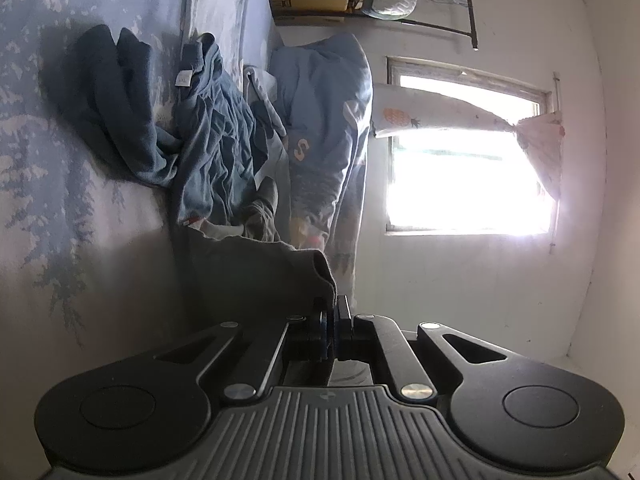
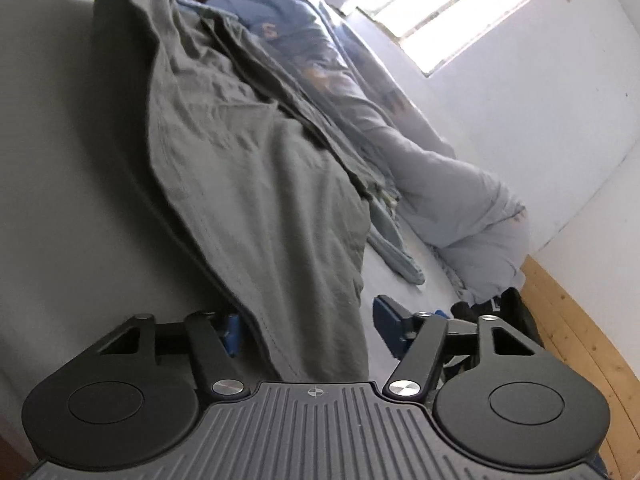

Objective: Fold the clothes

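Grey garment [image 2: 256, 200] spread along bed sheet [image 1: 80, 240], one corner pinched in closed left gripper [image 1: 334, 312]. Right gripper [image 2: 306, 328] straddled the opposite hem, jaws apart, pads not yet pressing. Probably early in the fold (next: clamp that hem, lift both corners together). Beyond: blue clothes heap [image 1: 208, 132], quilt [image 2: 460, 200], bright window [image 1: 468, 168], white walls.

Bedsheet [image 1: 80, 240] left free; clothes pile [image 1: 208, 140], quilt [image 1: 324, 120] block ahead
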`<state>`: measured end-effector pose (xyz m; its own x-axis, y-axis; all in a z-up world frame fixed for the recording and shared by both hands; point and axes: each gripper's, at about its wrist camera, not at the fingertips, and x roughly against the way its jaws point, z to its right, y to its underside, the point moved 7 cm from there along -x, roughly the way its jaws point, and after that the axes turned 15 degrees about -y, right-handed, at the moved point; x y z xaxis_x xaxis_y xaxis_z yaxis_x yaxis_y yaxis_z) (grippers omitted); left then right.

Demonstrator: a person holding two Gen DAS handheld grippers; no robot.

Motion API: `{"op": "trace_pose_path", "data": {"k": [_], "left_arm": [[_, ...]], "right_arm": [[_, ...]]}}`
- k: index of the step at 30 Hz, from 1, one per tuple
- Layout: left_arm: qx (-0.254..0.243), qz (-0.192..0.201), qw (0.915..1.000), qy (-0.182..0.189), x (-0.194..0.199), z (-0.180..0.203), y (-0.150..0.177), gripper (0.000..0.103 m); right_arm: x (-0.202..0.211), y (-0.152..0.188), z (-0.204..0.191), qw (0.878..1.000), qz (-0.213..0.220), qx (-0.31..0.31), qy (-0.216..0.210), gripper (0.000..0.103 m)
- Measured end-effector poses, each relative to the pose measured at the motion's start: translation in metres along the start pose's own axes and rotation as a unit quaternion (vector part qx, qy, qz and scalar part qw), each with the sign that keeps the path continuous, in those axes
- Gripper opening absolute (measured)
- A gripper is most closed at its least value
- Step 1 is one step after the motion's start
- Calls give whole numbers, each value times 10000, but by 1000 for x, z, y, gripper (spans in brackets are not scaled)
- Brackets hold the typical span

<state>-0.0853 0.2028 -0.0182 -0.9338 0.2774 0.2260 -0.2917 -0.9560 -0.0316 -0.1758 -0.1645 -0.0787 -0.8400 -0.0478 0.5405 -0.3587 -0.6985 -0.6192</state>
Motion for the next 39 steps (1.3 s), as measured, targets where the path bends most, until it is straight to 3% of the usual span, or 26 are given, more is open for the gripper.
{"op": "trace_pose_path", "data": {"k": [2,4,5,13,24,30,39], "left_arm": [[-8,10,10000,-28,1,-1,0,6],[-6,13,10000,-56,1,-1,-1,6],[-13,15,10000,-69,2,-2,-1,6],[56,58,9999,-83,9,-3,-4,6],[-205,206,9996,64,34,6,-4,6],[-277,180,9992,-226,41,-2,-4,6],[-139,176,9997,-116,68,-3,-6,6]], "right_arm": [[-4,2,1,9999,-82,96,4,53],[-10,4,-1,9994,-226,264,-59,26],[-12,6,-3,9988,-299,372,-116,4],[-6,4,4,9919,-463,680,-964,3],[33,-23,7,9605,-631,1511,-2249,3],[46,-35,13,9501,-583,1539,-2650,3],[67,-28,9,9290,-680,1762,-3182,3]]}}
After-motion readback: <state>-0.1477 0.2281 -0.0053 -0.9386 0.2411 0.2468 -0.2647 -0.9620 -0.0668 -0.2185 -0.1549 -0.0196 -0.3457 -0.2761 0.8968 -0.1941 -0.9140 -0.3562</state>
